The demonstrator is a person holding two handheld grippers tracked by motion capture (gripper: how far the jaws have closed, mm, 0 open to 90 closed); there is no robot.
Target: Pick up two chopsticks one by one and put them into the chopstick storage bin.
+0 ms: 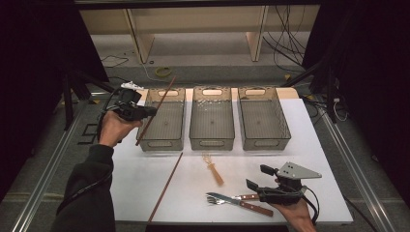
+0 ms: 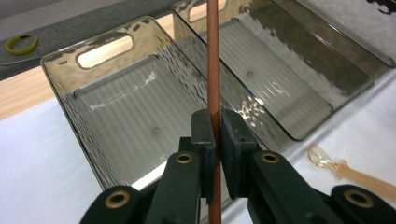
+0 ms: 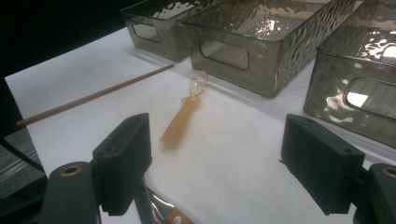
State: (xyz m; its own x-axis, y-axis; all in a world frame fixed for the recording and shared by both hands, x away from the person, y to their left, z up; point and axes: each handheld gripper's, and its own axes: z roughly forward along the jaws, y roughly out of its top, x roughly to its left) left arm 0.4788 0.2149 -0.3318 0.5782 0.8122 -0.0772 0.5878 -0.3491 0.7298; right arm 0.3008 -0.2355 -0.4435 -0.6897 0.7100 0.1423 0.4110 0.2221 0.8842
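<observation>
Holding a chopstick [image 2: 213,70] clamped tight in our left gripper [image 1: 145,112], we keep it slanted over the leftmost bin [image 1: 163,121], its lower tip outside the bin's front left corner. Two more bins [image 1: 212,118] sit to the right in a row. On the white sheet [image 1: 309,145]: second chopstick [image 1: 165,186], amber spoon [image 3: 183,119], fork and knife [image 1: 239,202]. Our right gripper [image 3: 215,163] hovers near the cutlery, jaws wide apart, nothing between them.

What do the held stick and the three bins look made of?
The stick in the left claw looks like reddish-brown wood, smooth and matte. The bins seem to be smoky translucent plastic: glossy, rippled walls with moulded handle slots.
</observation>
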